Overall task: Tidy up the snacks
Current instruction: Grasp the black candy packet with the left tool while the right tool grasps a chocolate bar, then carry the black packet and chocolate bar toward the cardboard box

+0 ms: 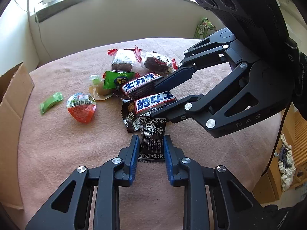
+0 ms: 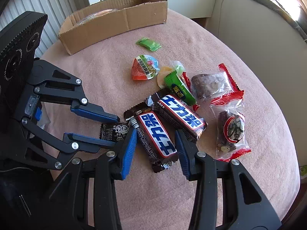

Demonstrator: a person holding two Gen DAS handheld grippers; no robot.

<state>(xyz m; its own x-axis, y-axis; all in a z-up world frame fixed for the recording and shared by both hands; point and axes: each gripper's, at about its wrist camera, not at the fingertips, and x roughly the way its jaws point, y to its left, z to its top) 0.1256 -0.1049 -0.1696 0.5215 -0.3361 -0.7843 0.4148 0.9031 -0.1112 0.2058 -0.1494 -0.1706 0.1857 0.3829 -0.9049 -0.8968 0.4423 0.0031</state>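
Fingers (image 1: 134, 153) of the left gripper (image 1: 151, 143) parted around a black sachet (image 1: 151, 140), right gripper (image 2: 156, 140) spread astride one chocolate bar (image 2: 156, 136).

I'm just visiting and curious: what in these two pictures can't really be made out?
- Cardboard box contents: right wrist view, front wall hides all but an orange glimpse.
- Box in left wrist view: cut off by the left edge.
- Black sachet print: too small to read.
- Green packet: partly behind the right gripper.

On the pink cloth-covered table (image 1: 57, 153), the left gripper (image 1: 151, 143) straddles a small black printed sachet (image 1: 152, 140), blue pads apart. The right gripper (image 1: 163, 97) brackets 1 brown chocolate bar (image 1: 153, 102).
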